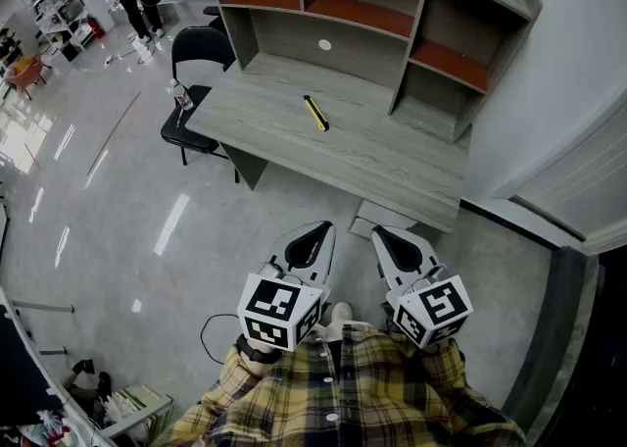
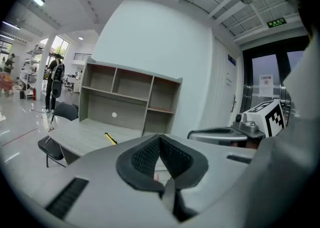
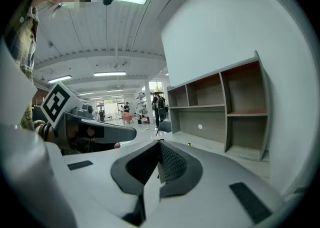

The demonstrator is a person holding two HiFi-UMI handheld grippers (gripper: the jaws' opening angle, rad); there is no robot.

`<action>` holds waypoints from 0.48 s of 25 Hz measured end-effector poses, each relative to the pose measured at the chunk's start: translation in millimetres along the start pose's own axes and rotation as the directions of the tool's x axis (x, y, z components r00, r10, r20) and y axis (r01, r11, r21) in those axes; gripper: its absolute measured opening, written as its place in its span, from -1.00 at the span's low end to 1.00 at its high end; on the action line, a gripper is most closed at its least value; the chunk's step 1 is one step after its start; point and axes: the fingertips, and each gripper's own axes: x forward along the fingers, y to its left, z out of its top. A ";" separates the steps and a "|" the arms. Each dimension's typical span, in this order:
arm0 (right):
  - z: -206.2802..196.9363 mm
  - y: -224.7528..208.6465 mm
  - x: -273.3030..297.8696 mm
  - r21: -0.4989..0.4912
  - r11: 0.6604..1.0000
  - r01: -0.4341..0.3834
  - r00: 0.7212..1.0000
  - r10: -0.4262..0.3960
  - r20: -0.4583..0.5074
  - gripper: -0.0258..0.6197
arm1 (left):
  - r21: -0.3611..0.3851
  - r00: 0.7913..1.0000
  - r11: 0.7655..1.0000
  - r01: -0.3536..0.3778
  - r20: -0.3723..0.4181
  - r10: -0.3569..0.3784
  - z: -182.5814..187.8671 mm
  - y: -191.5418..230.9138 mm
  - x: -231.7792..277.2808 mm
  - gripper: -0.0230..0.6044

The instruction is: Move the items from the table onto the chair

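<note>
Lying slantwise on the desk (image 1: 392, 156), the yellow utility knife (image 1: 315, 113) sits well ahead of the left gripper (image 1: 321, 229) and right gripper (image 1: 379, 232), both pinched together empty, the left likely nearer.

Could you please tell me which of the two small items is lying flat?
The yellow-and-black item lies flat on the desk; the clear bottle stands upright at its left end.

Yellow-and-navy plaid shirt (image 1: 345, 398), white buttons (image 1: 332, 417), possibly a dark wrist strap (image 1: 255, 349)
</note>
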 end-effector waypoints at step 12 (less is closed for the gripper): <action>-12.4 -13.2 -21.5 0.052 0.999 -0.009 1.000 0.008 0.009 -0.86 | -0.007 1.000 1.000 -0.006 -0.028 0.006 -12.3 -22.0 8.1 -0.91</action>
